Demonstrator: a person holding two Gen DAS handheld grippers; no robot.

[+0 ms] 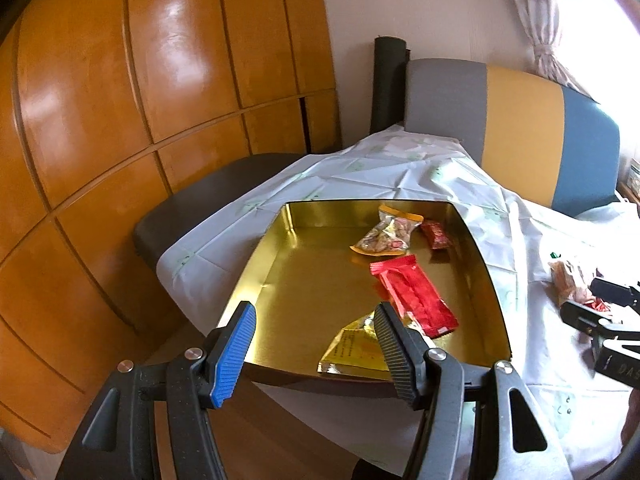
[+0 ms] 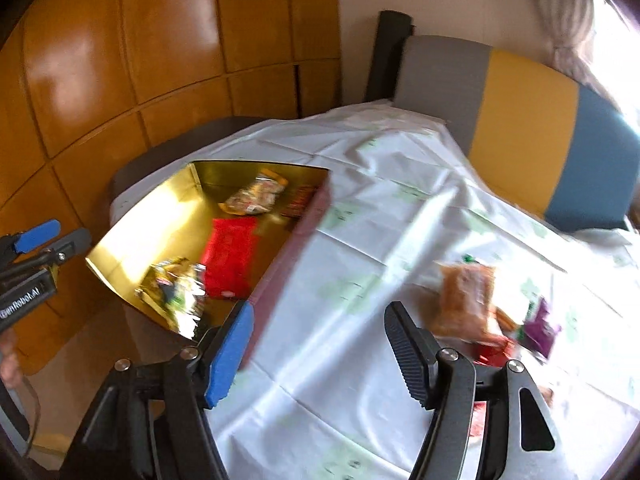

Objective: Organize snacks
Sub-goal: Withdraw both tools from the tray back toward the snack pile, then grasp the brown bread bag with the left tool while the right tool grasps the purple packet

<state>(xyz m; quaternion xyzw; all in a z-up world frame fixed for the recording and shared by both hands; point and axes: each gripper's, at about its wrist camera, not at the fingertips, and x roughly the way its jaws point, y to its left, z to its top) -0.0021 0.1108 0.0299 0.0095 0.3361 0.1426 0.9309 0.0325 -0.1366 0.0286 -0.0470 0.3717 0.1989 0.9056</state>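
Observation:
A shallow gold tray (image 1: 280,280) lies on the white tablecloth (image 2: 360,200). In it are a long red packet (image 1: 412,296), a clear bag of nuts (image 1: 386,236), a small red packet (image 1: 436,234) and a gold packet (image 1: 352,350) at the near edge. My left gripper (image 1: 316,312) hovers open over the tray's near edge, holding nothing. My right gripper (image 2: 320,312) is open and empty over the cloth, right of the tray. Beyond its right finger lie loose snacks: an orange-brown bag (image 2: 464,300), a purple packet (image 2: 540,328) and a red packet (image 2: 492,352). The right wrist view is blurred.
A chair back (image 1: 512,132) in grey, yellow and blue stands behind the table. A wooden wardrobe (image 1: 120,120) fills the left, with a dark seat (image 1: 208,204) by the table's left edge. A curtain (image 1: 540,20) hangs at the top right.

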